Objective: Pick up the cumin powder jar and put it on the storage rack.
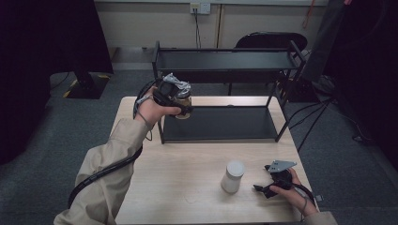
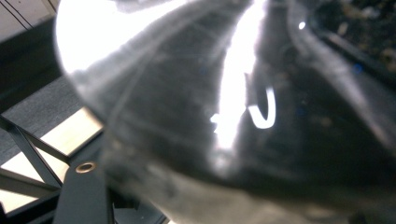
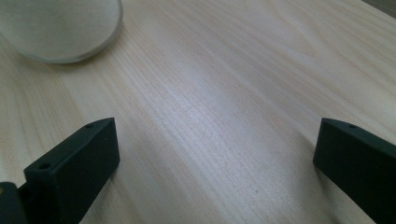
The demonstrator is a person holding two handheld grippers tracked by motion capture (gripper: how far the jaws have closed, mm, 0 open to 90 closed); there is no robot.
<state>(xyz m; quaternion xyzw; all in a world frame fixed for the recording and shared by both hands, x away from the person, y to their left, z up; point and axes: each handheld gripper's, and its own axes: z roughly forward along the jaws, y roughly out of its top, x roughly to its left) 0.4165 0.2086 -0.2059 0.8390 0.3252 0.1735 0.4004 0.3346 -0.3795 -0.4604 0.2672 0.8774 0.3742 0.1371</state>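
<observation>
Gripping a small jar (image 1: 183,101) of brownish contents, the left tool (image 1: 180,105) hangs in the air just off the left front corner of the black two-tier shelf (image 1: 225,124), at a height between the shelf's lower tray and its upper one. Its jaws are closed on the jar's sides, and the jar stands roughly upright in them, clear of the shelf's left post. In the left gripper view the jar (image 2: 224,116) sits right against the lens as a blurred, glossy curve with bright glare streaks, and a bit of the shelf frame (image 2: 84,186) and pale counter (image 2: 70,135) shows below it.

Taking the shelf as the reference again, the right tool (image 1: 265,188) lies well in front of the shelf's right end, low on the wooden counter (image 1: 187,159) in the person's hand. Its jaws stand wide apart with bare wood between them; in the right gripper view the tool (image 3: 215,163) frames nothing but wood grain. A white cylindrical canister (image 1: 233,176) stands upright just to the left of this tool, in front of the shelf's middle, untouched; its rounded base (image 3: 60,28) shows at the upper left of the right gripper view.
</observation>
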